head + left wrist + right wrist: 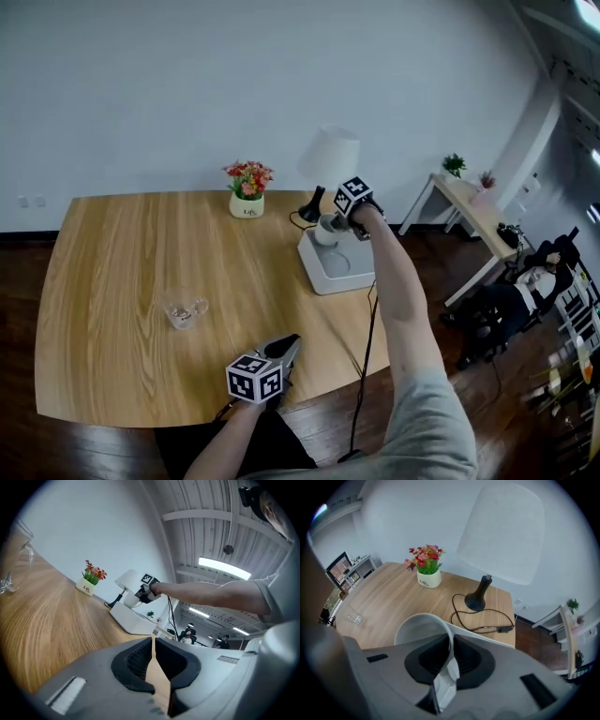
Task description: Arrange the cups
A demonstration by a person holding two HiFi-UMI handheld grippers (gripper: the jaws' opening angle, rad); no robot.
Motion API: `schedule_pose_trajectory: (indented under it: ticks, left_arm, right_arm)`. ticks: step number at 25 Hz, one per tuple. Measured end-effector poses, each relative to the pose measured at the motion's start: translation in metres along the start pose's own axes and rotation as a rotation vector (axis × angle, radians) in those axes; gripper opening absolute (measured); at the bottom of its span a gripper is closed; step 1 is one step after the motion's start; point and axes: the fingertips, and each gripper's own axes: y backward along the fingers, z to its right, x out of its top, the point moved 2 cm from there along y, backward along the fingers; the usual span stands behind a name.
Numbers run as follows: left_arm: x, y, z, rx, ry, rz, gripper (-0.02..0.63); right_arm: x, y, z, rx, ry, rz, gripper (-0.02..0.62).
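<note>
right gripper (pixel 451 645) | pinching white cup (pixel 417 626) rim | left gripper (pixel 153 643) | jaws together

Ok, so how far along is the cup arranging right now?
Nothing looks placed yet: the white tray is bare. In hand: the right gripper is shut on the rim of the white cup, held over the tray's far end. Left: setting it down, and probably the glass cup, standing apart on the table. The left gripper is shut and empty.
</note>
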Motion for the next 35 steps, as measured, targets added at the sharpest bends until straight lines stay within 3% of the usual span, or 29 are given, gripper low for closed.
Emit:
schedule_pose_trajectory:
  ticks: [5, 9, 12, 16, 18, 20, 22, 25, 28, 34, 35]
  left_arm:
    - [0.001, 0.002, 0.0, -0.013, 0.033, 0.009, 0.018]
    - [0.005, 0.002, -0.004, -0.014, 0.04, 0.014, 0.018]
    - [0.003, 0.002, -0.003, -0.009, 0.028, 0.011, 0.018]
    - [0.001, -0.001, 0.001, 0.005, 0.005, 0.003, 0.018]
    - [0.002, -0.004, 0.003, 0.007, -0.011, -0.004, 0.018]
    - [0.007, -0.006, 0.004, -0.002, -0.02, 0.005, 0.018]
    - [0.013, 0.001, 0.005, -0.023, -0.009, 0.042, 0.023]
    - [0.02, 0.026, 0.0, -0.001, -0.018, 0.106, 0.025]
    - [0.024, 0.06, -0.007, 0.058, -0.038, 0.141, 0.026]
    - [0.031, 0.116, -0.025, 0.148, -0.058, 0.178, 0.026]
    - [0.031, 0.123, -0.028, 0.156, -0.058, 0.18, 0.026]
  right_arm:
    - [-0.008, -0.01, 0.006, 0.098, -0.03, 0.021, 0.052]
    - [0.001, -0.005, 0.005, 0.058, 0.05, 0.076, 0.066]
    - [0.011, 0.008, 0.006, 0.073, 0.033, 0.17, 0.126]
    - [0.032, 0.05, -0.004, 0.084, 0.046, 0.341, 0.126]
    - [0.05, 0.086, -0.038, 0.129, 0.124, 0.486, 0.124]
    - [0.062, 0.119, -0.099, 0.22, 0.236, 0.623, 0.118]
    - [0.062, 0.132, -0.168, 0.296, 0.359, 0.69, 0.109]
    - [0.051, 0.117, -0.26, 0.38, 0.513, 0.685, 0.096]
    - [0.038, 0.09, -0.335, 0.473, 0.601, 0.641, 0.083]
    - [0.035, 0.048, -0.438, 0.58, 0.68, 0.558, 0.075]
    - [0.037, 0.046, -0.452, 0.594, 0.687, 0.556, 0.103]
